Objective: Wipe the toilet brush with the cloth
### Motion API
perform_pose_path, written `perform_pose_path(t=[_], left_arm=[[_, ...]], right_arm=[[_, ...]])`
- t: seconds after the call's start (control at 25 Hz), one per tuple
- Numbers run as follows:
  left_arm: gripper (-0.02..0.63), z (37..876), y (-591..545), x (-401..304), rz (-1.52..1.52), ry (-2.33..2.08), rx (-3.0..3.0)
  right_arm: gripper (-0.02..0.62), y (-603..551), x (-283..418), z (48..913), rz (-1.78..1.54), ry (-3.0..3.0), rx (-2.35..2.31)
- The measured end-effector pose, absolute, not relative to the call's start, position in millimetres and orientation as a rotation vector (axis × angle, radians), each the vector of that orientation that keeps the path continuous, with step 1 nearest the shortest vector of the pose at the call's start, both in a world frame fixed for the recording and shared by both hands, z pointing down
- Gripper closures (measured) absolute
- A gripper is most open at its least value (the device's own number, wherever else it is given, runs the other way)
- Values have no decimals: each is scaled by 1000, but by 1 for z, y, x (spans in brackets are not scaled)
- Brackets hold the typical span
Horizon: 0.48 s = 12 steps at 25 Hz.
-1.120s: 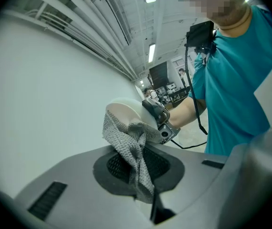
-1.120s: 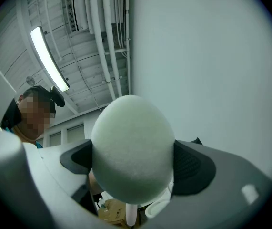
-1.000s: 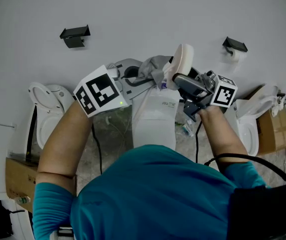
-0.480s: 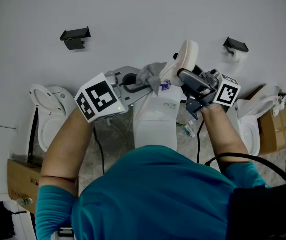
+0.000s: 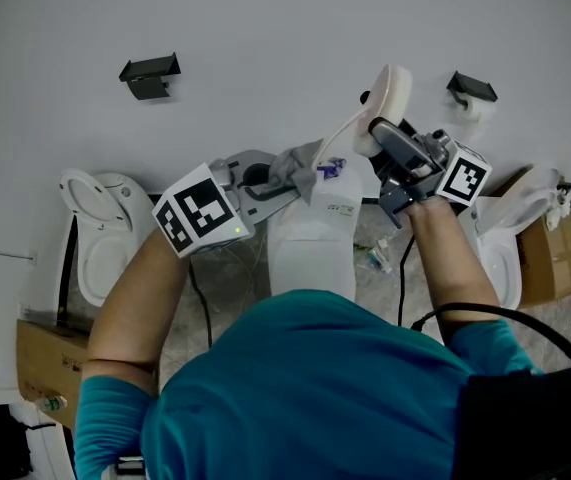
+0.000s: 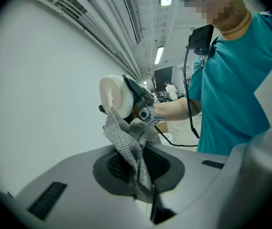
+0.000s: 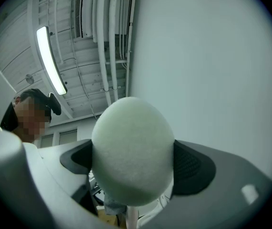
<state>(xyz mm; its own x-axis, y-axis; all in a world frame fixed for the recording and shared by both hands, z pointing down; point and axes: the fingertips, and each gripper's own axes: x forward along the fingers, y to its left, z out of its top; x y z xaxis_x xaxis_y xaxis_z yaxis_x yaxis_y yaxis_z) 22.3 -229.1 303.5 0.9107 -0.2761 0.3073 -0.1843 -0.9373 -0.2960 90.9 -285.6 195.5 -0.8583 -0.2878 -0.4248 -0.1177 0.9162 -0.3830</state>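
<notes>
Left gripper (image 6: pixel 143 180), jaws pinched on the grey cloth (image 6: pixel 126 137), brings it against the brush (image 5: pixel 389 90) stem at centre frame. Right gripper (image 7: pixel 133 163), jaws wide, clamps the brush's white bulb, upper right of the head view. Wiping appears under way; the bulb looks yet to be done.

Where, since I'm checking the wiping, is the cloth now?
Head view, centre: the cloth is pinched in the left gripper, its top against the toilet brush that the right gripper holds.

Left forearm (image 5: pixel 140 288) and right forearm (image 5: pixel 455 258) outstretched; left tool (image 5: pixel 281 174) clamped, right tool (image 5: pixel 383 130) clamped, tipped upward.
</notes>
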Motion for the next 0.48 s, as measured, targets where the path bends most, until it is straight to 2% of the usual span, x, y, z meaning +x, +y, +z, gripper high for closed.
perform_pose_path(t=[0.48], left_arm=[[571, 358, -206, 19, -553, 320, -2893]], right_arm=[[114, -288, 101, 177, -382, 2554, -366]])
